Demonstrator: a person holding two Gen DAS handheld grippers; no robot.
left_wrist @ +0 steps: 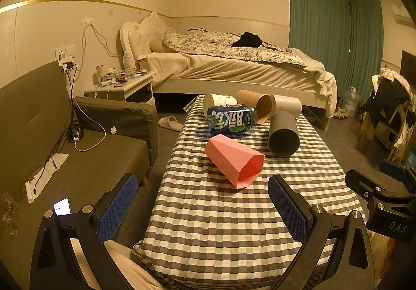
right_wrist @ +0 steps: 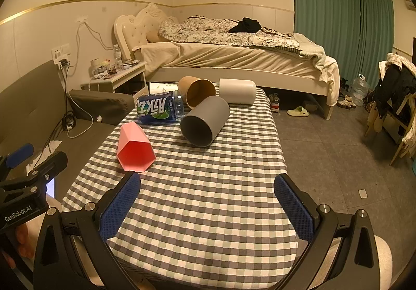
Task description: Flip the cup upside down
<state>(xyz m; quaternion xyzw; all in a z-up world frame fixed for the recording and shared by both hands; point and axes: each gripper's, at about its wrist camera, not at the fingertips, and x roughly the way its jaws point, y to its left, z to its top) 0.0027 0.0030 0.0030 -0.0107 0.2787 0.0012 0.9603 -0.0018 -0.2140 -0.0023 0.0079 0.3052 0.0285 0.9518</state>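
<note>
Standing at the near end of the checkered table (left_wrist: 208,212), I would judge that nothing has been started: both tools hang over bare cloth, short of every cup. The left gripper (left_wrist: 202,196) has its blue pads spread wide with nothing between them, and the right gripper (right_wrist: 208,196) is just as wide and just as empty. The task names no particular cup, and all of them lie on their sides. The pink cup (left_wrist: 235,160) is nearest, at about twelve o'clock from the left gripper and eleven o'clock from the right, its mouth facing the near end. The grey cup (right_wrist: 205,121) lies at twelve o'clock from the right gripper, mouth also toward us. Behind them a brown cup (right_wrist: 197,92), a white cup (right_wrist: 238,91) and a paper cup (left_wrist: 219,102) crowd around a blue bottle (left_wrist: 231,118) lying flat at the far end. I think the next move calls for reaching forward, closing across a cup's side walls, lifting, and turning the wrist until the mouth faces down. Open cloth in the near half gives room to set one down. The pink cup lies toward the table's left edge, with a sofa (left_wrist: 78,154) beyond at nine o'clock; the grey cup sits nearer the right edge, where the floor drops away, so a rolling cup could go over.
</note>
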